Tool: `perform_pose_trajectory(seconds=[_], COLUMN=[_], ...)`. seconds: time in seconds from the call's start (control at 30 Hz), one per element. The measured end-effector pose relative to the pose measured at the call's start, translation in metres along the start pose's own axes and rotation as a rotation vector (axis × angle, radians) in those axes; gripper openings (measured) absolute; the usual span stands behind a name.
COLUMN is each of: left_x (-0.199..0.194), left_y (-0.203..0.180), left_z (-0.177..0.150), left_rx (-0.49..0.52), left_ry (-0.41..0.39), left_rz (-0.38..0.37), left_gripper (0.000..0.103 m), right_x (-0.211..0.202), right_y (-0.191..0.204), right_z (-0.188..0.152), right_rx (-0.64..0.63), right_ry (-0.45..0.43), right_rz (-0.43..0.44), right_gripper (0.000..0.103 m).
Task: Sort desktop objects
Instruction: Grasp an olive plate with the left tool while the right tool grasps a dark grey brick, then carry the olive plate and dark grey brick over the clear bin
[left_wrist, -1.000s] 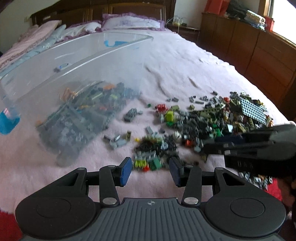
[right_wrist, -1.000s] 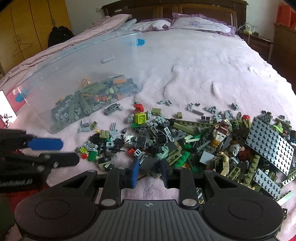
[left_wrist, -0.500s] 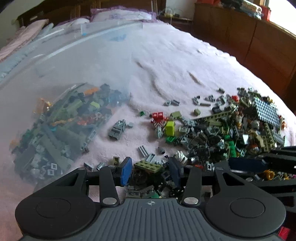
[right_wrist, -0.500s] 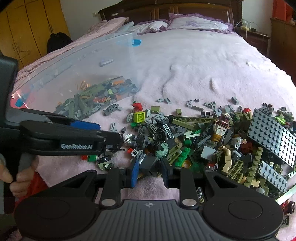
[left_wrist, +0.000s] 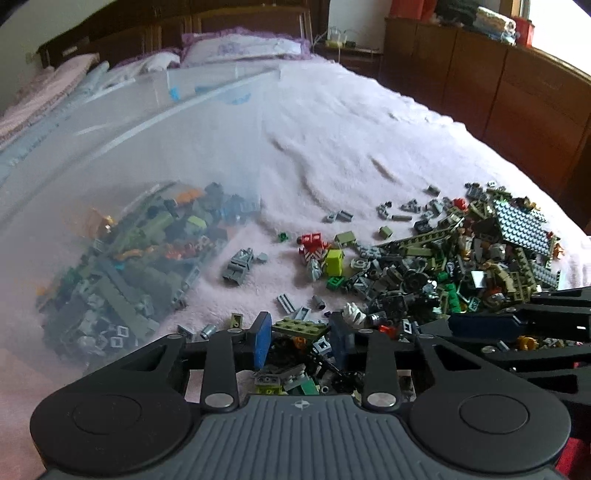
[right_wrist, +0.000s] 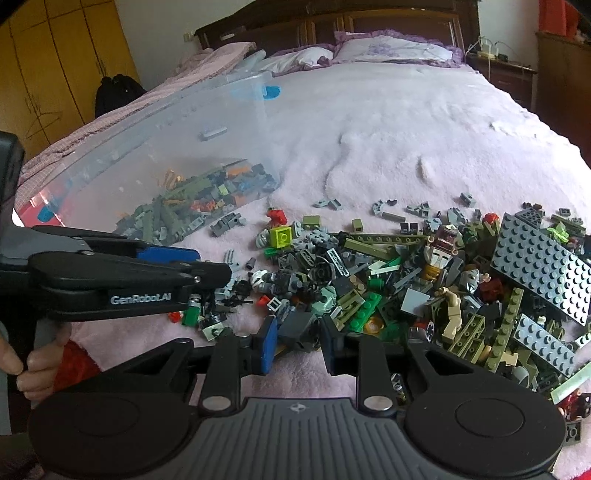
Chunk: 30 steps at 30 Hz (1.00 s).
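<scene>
**Both grippers low in the brick pile, bin waiting on the left**

The loose bricks (right_wrist: 424, 280) lie heaped on the pink bed cover (right_wrist: 406, 129) toward its near right side, with a thinner scatter trailing left to the clear plastic bin (right_wrist: 177, 147), which lies on the bed's left side and already holds a layer of bricks.

The left gripper (left_wrist: 299, 334) is down at the near left fringe of the pile with its jaws parted; an olive plate brick (left_wrist: 301, 326) lies between the blue pads, but the pads do not visibly press on it. The right gripper (right_wrist: 295, 345) is likewise spread, its pads standing either side of a dark grey slope brick (right_wrist: 295, 326) without clearly clamping it.

Judging from this, each gripper is lining up a pick. To do it well, centre one brick between the pads, keep the tips just above the soft cover so the fabric is not pinched, and close on flat sides rather than studs or slopes. The grippers are near each other, so lifting one at a time should avoid a knock.
</scene>
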<state>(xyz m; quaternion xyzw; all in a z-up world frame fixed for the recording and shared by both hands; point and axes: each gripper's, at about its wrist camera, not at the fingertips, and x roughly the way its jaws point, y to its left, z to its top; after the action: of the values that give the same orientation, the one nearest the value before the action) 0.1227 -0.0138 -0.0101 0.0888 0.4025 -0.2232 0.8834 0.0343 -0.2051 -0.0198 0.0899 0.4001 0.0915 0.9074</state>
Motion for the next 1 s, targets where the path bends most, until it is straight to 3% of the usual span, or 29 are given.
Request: perform_pose_trajectory(seconds=[0.53, 1.0], left_x=[-0.061, -0.09], left_y=[0.005, 0.026], left_z=[-0.004, 0.029], left_rx=[-0.048, -0.105], left_ry=[-0.081, -0.154], left_rz=[0.001, 0.074], left_gripper=[0.035, 0.035], right_x=[-0.029, -0.049], right_y=[0.019, 0.042], right_z=[0.015, 0.057], right_rx=[-0.061, -0.136], right_ry=[-0.049, -0.114], right_rz=[0.027, 0.062], right_gripper=[0.027, 0.027])
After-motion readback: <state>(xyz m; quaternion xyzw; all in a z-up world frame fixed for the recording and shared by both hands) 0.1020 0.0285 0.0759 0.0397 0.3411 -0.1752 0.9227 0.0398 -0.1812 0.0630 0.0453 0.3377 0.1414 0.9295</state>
